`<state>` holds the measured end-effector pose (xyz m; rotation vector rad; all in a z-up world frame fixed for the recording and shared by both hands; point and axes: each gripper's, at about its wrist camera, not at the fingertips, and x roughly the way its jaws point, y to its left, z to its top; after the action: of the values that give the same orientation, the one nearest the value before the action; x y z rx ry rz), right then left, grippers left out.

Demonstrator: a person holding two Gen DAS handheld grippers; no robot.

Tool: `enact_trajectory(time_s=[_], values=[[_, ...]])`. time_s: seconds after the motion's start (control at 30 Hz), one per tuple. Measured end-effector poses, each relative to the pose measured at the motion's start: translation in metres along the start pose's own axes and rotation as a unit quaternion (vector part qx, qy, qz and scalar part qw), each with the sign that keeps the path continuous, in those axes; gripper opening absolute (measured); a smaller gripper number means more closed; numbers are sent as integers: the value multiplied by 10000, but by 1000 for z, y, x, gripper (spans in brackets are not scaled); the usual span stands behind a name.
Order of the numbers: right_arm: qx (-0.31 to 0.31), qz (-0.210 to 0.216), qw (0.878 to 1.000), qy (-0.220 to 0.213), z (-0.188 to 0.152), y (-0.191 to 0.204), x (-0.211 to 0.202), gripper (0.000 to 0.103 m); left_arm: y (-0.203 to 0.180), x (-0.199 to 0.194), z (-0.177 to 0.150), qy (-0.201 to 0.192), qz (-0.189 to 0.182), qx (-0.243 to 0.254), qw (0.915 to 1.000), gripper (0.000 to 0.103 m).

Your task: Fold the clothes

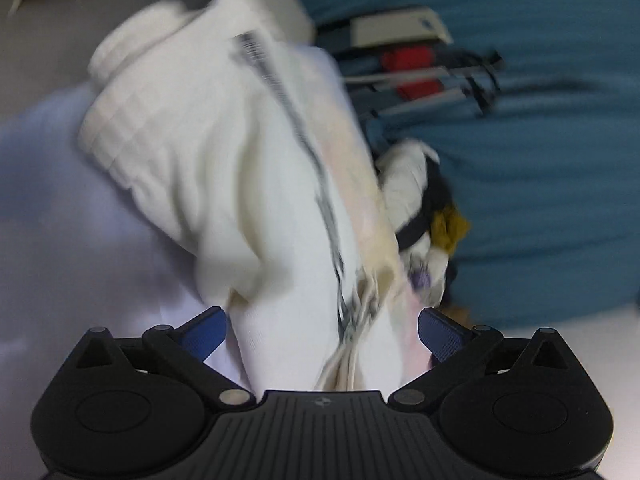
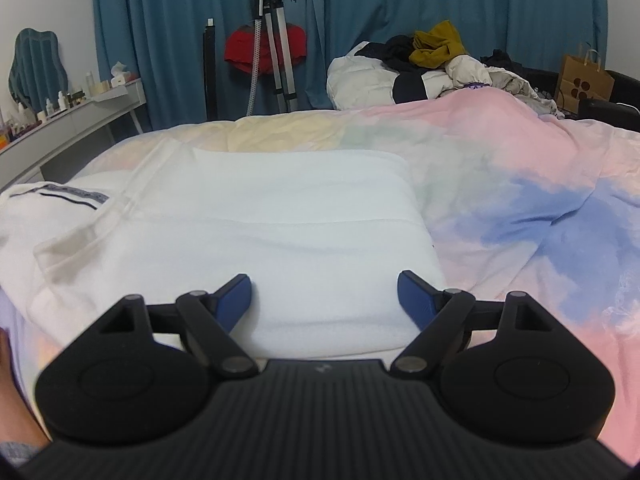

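A white garment (image 2: 248, 232) with a dark striped band (image 2: 76, 196) lies partly folded on the pastel bedspread (image 2: 520, 184). My right gripper (image 2: 324, 300) is open just above its near edge, blue fingertips (image 2: 236, 300) wide apart, holding nothing. In the blurred, tilted left wrist view the same white garment (image 1: 224, 168) fills the middle, its striped band (image 1: 304, 148) running down toward my left gripper (image 1: 322, 336). That gripper is open, with bunched cloth lying between its blue fingertips (image 1: 440, 338); the fingers do not pinch it.
A pile of clothes (image 2: 432, 60) with a mustard piece lies at the bed's far end. Blue curtains (image 2: 160, 40), a tripod (image 2: 276, 40) with a red item, a cluttered white desk (image 2: 72, 120) at left and a paper bag (image 2: 584, 80) at right surround the bed.
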<state>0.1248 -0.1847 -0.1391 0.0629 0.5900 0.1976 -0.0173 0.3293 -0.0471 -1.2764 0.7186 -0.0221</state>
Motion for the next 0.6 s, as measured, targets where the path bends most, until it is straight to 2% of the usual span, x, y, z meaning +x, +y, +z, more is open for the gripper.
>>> enact_trajectory(time_s=[0.13, 0.17, 0.2, 0.3, 0.4, 0.47, 0.5, 0.53, 0.6], values=[[16, -40, 10000, 9, -2, 2, 0, 82, 28, 25, 14, -358, -35, -683, 9970, 102], [3, -52, 10000, 11, -2, 2, 0, 82, 32, 25, 16, -541, 53, -756, 9957, 99], [-14, -64, 10000, 14, -2, 3, 0, 82, 36, 26, 19, -733, 146, -828, 9938, 91], [9, -59, 10000, -12, -2, 3, 2, 82, 46, 12, 29, -1480, 96, -928, 9846, 87], [110, -14, 9999, -54, 0, 1, 5, 82, 53, 11, 41, -1779, 105, -883, 9800, 83], [178, 10, 9998, -70, 0, -2, 7, 82, 46, 13, 45, -1933, 418, -530, 9788, 69], [185, 15, 9998, -72, 0, -3, 8, 82, 38, 12, 45, -2034, 590, -311, 9768, 52], [177, 16, 9998, -73, -1, -3, 10, 82, 30, 12, 44, -2136, 763, -89, 9739, 42], [165, 3, 9998, -54, -1, -2, 12, 82, 10, 9, 39, -2333, 1009, 363, 9665, 34]])
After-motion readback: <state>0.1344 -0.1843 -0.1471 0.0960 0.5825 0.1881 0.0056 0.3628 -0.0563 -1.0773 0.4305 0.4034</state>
